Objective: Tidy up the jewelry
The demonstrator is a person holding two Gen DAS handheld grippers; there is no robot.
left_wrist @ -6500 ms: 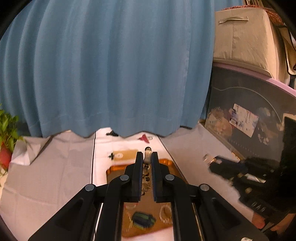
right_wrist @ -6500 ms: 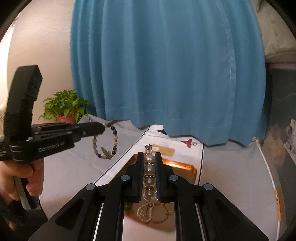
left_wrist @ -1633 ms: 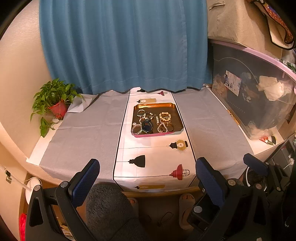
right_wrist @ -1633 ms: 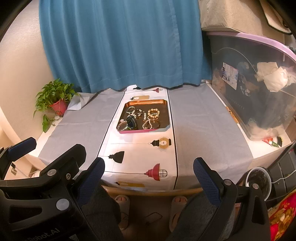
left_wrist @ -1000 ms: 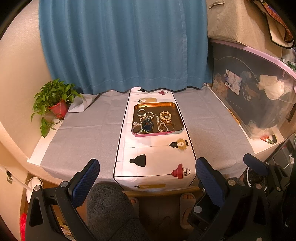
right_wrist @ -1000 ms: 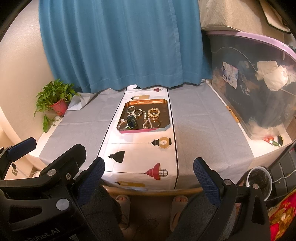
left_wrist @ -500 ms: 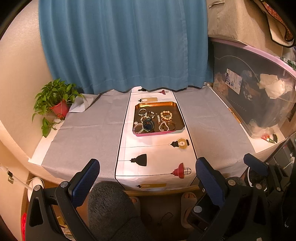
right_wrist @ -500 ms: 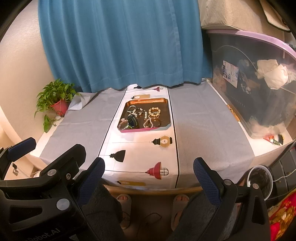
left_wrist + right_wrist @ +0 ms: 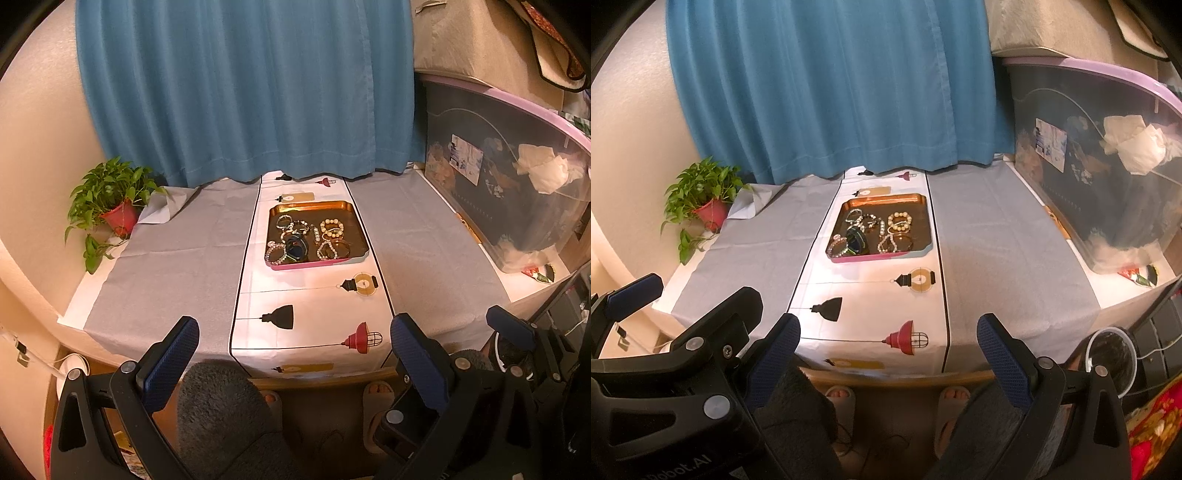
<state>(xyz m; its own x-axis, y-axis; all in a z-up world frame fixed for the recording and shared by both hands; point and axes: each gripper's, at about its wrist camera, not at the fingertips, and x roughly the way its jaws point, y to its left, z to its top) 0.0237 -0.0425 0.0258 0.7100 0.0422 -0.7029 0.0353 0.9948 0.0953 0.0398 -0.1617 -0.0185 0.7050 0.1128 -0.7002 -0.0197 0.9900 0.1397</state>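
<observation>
Left gripper [image 9: 291, 354] and right gripper [image 9: 888, 350] spread wide and empty off the table's near edge; bracelets [image 9: 308, 238] heaped in tray [image 9: 364, 251] toward the far edge, liable to snag together if lifted.

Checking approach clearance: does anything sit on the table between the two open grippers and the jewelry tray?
Nothing visible does. Between the left gripper, the right gripper and the tray lies only the flat printed runner. Both grippers are open and empty.
</observation>
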